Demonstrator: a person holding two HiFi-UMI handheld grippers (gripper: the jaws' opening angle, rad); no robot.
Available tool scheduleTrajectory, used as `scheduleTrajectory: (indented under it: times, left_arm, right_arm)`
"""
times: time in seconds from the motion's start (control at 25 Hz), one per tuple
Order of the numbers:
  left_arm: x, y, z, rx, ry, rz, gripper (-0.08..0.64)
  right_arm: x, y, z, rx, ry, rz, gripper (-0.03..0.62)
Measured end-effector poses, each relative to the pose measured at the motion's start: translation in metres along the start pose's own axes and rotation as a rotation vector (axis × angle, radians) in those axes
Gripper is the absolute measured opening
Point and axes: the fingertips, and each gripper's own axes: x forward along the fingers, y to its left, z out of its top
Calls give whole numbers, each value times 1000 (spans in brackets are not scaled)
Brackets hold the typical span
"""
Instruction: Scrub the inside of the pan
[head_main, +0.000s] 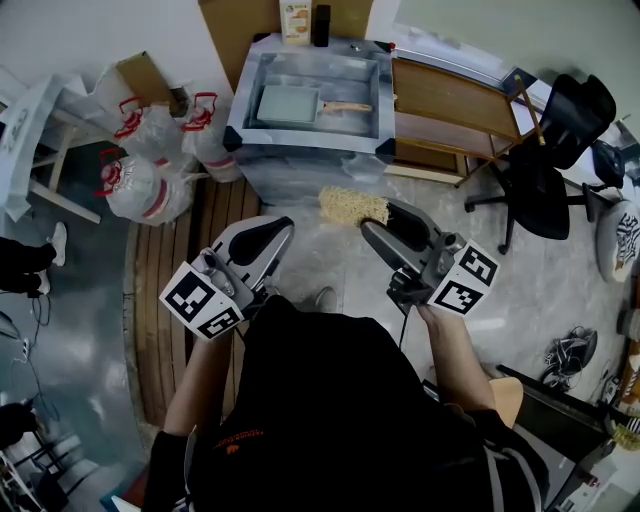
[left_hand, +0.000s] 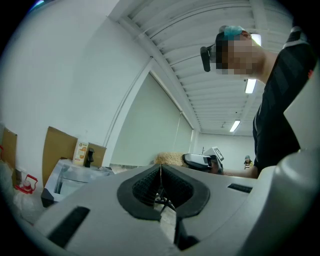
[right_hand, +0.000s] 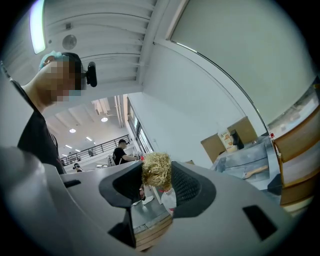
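Observation:
A pale rectangular pan (head_main: 288, 104) with a wooden handle (head_main: 346, 106) lies in the steel sink (head_main: 306, 139) ahead of me. My right gripper (head_main: 376, 216) is shut on a yellow fibrous scrubber (head_main: 352, 205), held in the air short of the sink's front. The right gripper view has the scrubber (right_hand: 156, 170) pinched between the jaws, and the sink (right_hand: 243, 158) far off to the right. My left gripper (head_main: 280, 229) hangs beside it at the left, jaws shut on nothing. In the left gripper view, its pads (left_hand: 161, 176) meet and the right gripper (left_hand: 202, 160) is beyond them.
Tied plastic bags (head_main: 150, 165) lie left of the sink. A wooden cabinet (head_main: 448, 115) adjoins the sink's right side, with a black office chair (head_main: 548, 150) past it. A carton (head_main: 295, 20) and a dark bottle (head_main: 321, 24) stand behind the sink. Wooden slats (head_main: 165, 280) cover the floor at left.

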Motion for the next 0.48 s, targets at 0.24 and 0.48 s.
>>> scheduleTrajectory:
  times: [0.24, 0.48]
  left_arm:
    - [10, -1, -4, 0, 11, 24, 23]
    - [24, 17, -12, -19, 21, 37, 23]
  right_arm:
    - [-12, -13, 2, 46, -5, 22, 175]
    - [-5, -34, 4, 76, 13, 30, 175]
